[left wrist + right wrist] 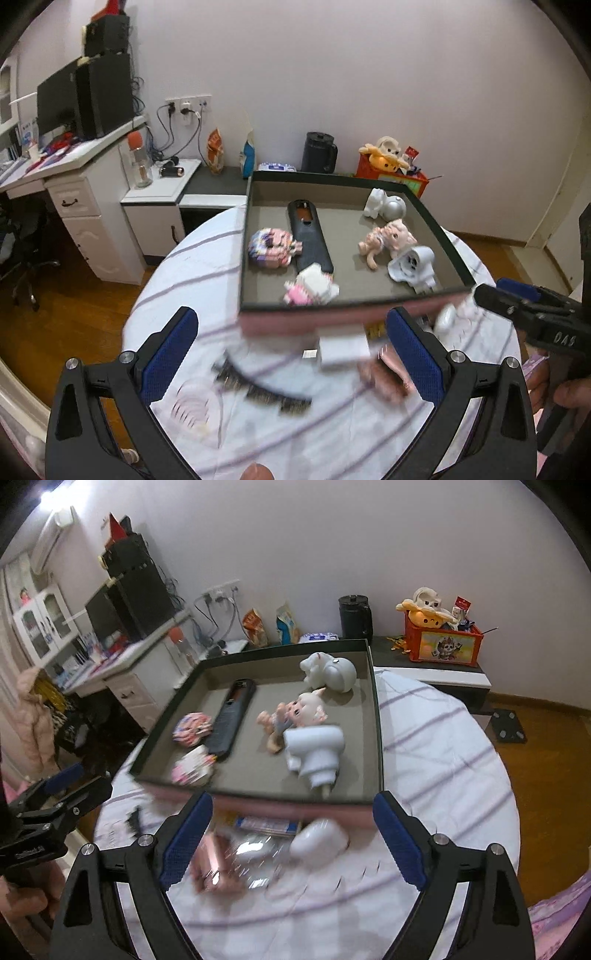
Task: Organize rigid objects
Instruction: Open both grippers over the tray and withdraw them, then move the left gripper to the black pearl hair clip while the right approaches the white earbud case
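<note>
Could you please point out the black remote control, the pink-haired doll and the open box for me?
black remote control (309, 242), left wrist view, middle of its body.
pink-haired doll (397, 233), left wrist view, on its head.
open box (373, 716), right wrist view, on its right wall.

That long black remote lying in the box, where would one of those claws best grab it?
Across its narrow width, near the middle, coming straight down from above. The black remote lies flat on the box floor, so only its long side edges offer a pinch. The ends are poorer: two block figures crowd its near end. The left claw is open wide enough.
</note>
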`<state>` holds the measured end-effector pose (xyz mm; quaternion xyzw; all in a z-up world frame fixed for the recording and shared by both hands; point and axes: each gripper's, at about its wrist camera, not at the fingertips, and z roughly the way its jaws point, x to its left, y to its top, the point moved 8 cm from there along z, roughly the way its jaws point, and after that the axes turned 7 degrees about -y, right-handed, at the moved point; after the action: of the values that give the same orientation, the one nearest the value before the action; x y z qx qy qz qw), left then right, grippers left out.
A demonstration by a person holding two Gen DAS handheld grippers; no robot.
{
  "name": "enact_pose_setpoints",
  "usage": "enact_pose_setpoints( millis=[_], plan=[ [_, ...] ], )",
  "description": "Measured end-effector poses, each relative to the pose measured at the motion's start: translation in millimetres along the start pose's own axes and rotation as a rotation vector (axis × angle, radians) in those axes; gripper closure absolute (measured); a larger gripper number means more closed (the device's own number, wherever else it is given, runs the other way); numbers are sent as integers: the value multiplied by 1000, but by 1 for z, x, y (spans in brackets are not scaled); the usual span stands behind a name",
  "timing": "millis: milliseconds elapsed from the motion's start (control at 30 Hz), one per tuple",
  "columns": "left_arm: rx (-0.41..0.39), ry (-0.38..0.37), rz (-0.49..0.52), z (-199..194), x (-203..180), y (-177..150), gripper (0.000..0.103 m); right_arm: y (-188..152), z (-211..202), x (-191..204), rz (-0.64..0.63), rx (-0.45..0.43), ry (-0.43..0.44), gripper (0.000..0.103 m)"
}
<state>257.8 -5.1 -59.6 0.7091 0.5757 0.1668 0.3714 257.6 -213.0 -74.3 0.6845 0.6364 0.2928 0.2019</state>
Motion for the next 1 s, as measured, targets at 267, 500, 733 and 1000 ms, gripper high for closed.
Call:
enact_pose_setpoints(
  millis=[267,500,733,1000],
  plan=[
    [-60,12,-49,-64,14,-40,0,-26,-72,16,13,-76,52,11],
    [-59,16,-83,-90,19,-71,0,-56,-99,23,-13,-83,1,11],
    [-61,6,-85,-105,7,-88,0,-75,-113,40,-71,-84,-37,11],
    [-84,4,-70,-118,-3,-91,0,-80,-125,48,-87,-101,-36,11]
  ],
)
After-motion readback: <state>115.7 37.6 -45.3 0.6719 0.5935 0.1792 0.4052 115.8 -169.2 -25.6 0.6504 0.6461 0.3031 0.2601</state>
